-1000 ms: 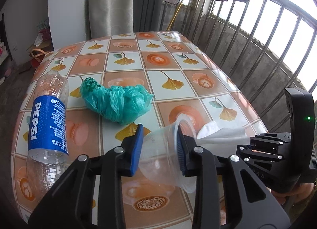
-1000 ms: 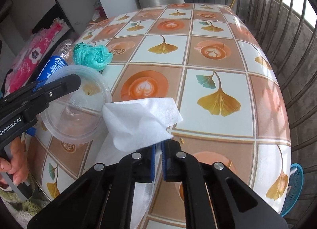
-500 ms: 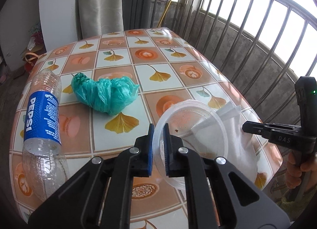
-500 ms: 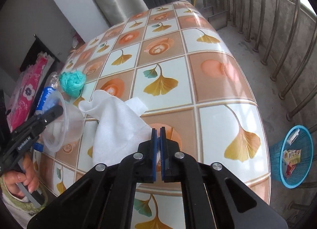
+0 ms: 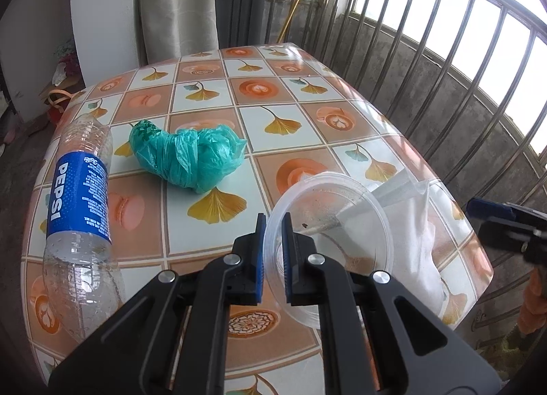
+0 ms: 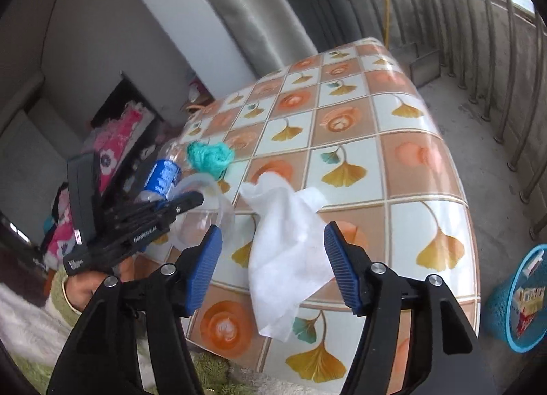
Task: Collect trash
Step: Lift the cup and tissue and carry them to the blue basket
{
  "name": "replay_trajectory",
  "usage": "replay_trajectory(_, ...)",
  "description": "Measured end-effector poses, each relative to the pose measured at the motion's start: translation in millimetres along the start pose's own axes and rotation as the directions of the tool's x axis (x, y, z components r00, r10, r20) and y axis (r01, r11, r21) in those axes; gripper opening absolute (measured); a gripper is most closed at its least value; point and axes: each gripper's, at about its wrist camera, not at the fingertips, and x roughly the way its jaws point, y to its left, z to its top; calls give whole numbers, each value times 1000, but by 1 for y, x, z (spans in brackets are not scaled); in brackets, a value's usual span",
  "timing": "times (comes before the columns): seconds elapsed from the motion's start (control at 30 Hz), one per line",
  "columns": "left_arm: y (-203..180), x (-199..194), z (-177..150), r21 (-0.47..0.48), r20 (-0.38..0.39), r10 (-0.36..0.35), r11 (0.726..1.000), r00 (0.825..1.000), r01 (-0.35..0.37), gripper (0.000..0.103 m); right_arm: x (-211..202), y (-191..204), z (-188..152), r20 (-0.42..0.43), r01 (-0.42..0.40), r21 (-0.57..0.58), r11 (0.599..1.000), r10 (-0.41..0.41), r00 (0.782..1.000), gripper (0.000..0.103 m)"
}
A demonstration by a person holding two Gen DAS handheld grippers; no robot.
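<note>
My left gripper (image 5: 273, 241) is shut on the rim of a clear plastic cup (image 5: 331, 224), held just above the table near its front edge. The cup also shows in the right wrist view (image 6: 205, 210). A white tissue (image 6: 287, 251) lies on the table beside the cup; it shows through and behind the cup in the left wrist view (image 5: 417, 224). My right gripper (image 6: 273, 258) is open, its jaws wide apart above the tissue and holding nothing. A crumpled green plastic bag (image 5: 188, 155) and an empty Pepsi bottle (image 5: 78, 207) lie on the left of the table.
The table (image 5: 273, 97) has a tiled orange and white leaf-pattern cloth. A metal railing (image 5: 461, 70) runs along the right side. A blue mesh basket (image 6: 516, 299) with some rubbish stands on the floor at the right of the table. Curtains and a wall stand behind.
My right gripper has opened and let go of the tissue, which now lies on the table, and has drawn back. My left gripper still pinches the cup's rim.
</note>
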Motion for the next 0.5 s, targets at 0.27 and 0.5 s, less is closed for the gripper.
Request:
replay_trajectory(0.27,2,4,0,-8,-20,-2,1000,1000,2,7,62,29,-17,-97,224,-224,948,-251,963,62)
replay_trajectory(0.5,1,4,0,-1,-20,11,1000,1000,-11,7,67,13,-16,-102,262,-154,953,-279,955,55)
